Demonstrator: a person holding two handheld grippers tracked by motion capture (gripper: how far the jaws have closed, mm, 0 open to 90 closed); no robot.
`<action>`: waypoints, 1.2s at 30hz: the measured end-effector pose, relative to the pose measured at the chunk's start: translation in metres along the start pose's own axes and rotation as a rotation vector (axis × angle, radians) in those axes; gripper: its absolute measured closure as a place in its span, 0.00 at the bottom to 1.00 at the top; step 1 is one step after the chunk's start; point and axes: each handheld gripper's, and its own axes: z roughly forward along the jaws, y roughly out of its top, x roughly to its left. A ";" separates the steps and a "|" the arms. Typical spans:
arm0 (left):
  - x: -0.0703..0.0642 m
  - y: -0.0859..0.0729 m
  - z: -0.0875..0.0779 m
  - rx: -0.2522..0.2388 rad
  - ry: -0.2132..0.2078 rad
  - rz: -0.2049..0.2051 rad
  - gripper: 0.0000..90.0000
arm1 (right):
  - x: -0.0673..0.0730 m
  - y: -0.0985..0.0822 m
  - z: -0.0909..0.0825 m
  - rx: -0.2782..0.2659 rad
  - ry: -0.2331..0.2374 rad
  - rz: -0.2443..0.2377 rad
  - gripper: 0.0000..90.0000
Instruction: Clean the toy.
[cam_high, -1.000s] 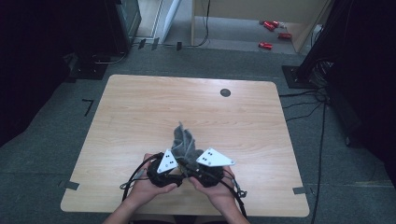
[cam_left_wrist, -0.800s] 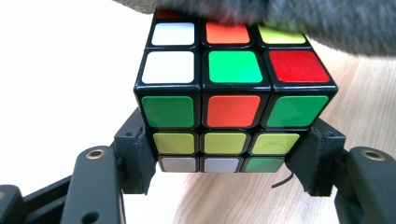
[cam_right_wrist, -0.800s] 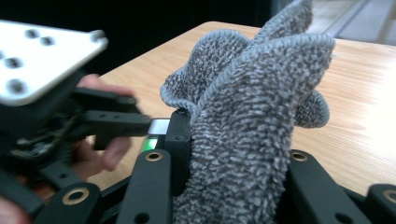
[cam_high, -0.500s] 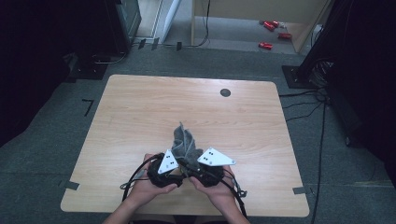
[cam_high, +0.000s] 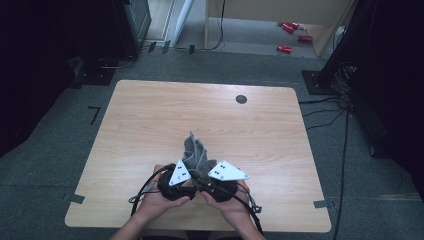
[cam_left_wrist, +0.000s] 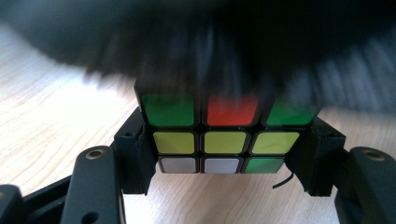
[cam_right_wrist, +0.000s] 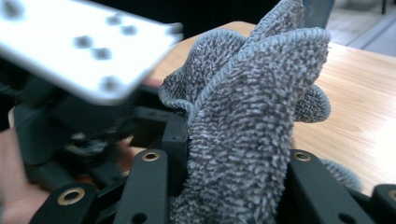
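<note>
The left gripper (cam_left_wrist: 219, 154) is closed on a colourful plastic puzzle cube with green, red, yellow and white stickers (cam_left_wrist: 219, 140), its two black jaws pressing on opposite side faces, near the front edge of the light wooden counter (cam_high: 150, 125). The cube is rigid and light, I think, but its smooth faces are a little slippery and its layers can turn, so the good place to hold it is flat on two opposite faces, as it is now (not on the corners).

The right gripper (cam_right_wrist: 233, 186) has a grey fluffy terry cloth (cam_right_wrist: 252, 107) clamped between its jaws, the folds standing up above them. From the high view the cloth (cam_high: 196, 152) rises between both grippers, right in front of the person's hands. It is soft and limp and will bend anywhere, so a bunched fold deep between the jaws gives the safest hold, and it should slide easily over the cube faces
</note>
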 end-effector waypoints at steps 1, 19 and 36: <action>0.001 0.000 -0.001 -0.004 -0.001 0.000 0.38 | -0.006 0.000 -0.003 -0.002 -0.031 0.021 0.74; 0.001 0.000 -0.003 -0.029 0.009 0.004 0.38 | -0.005 0.002 -0.005 0.003 -0.096 -0.026 0.73; 0.004 0.000 -0.005 -0.058 0.022 0.004 0.38 | -0.012 0.004 -0.009 -0.011 -0.115 0.014 0.73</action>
